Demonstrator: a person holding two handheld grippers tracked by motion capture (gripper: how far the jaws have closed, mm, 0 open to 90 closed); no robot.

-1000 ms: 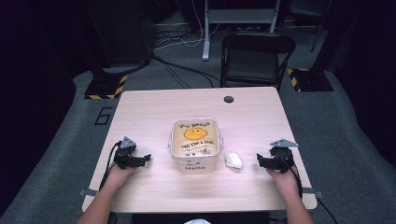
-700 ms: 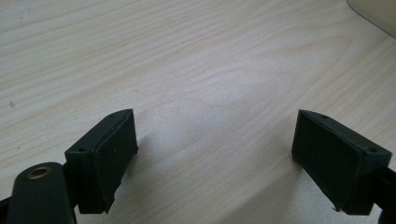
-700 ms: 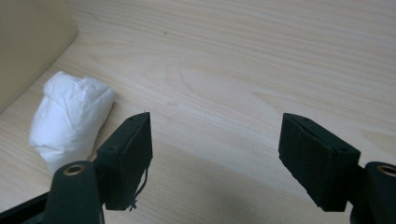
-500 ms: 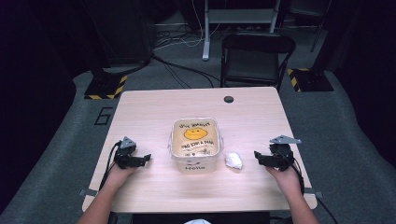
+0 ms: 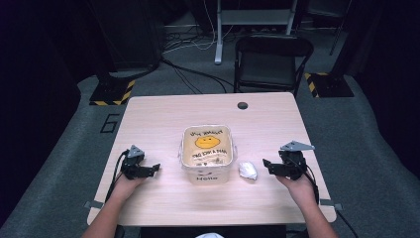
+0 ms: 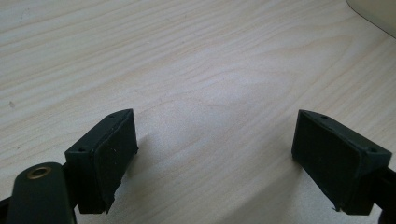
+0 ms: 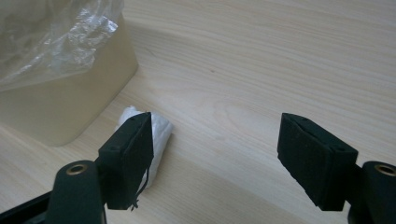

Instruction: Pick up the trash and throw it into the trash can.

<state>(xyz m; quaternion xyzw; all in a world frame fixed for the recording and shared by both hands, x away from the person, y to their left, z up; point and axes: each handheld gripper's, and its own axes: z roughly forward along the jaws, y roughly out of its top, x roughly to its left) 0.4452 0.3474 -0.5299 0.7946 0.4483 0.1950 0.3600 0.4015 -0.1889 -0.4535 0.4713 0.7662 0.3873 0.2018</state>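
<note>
We see a crumpled white wad of paper (image 5: 248, 171) lying on the pale wooden surface (image 5: 163, 114), just beside the right wall of a cream square plastic bin lined with a clear bag (image 5: 206, 151). Our right gripper (image 5: 268, 165) hovers near the wad, pointing toward it; its jaws have just been closing but stand apart with nothing between them. In the right gripper view the wad (image 7: 156, 130) sits partly behind one jaw, close to the bin (image 7: 70, 100). Our left gripper (image 5: 154, 169) rests on the other side of the bin, released, its jaws spread wide over bare wood.
</note>
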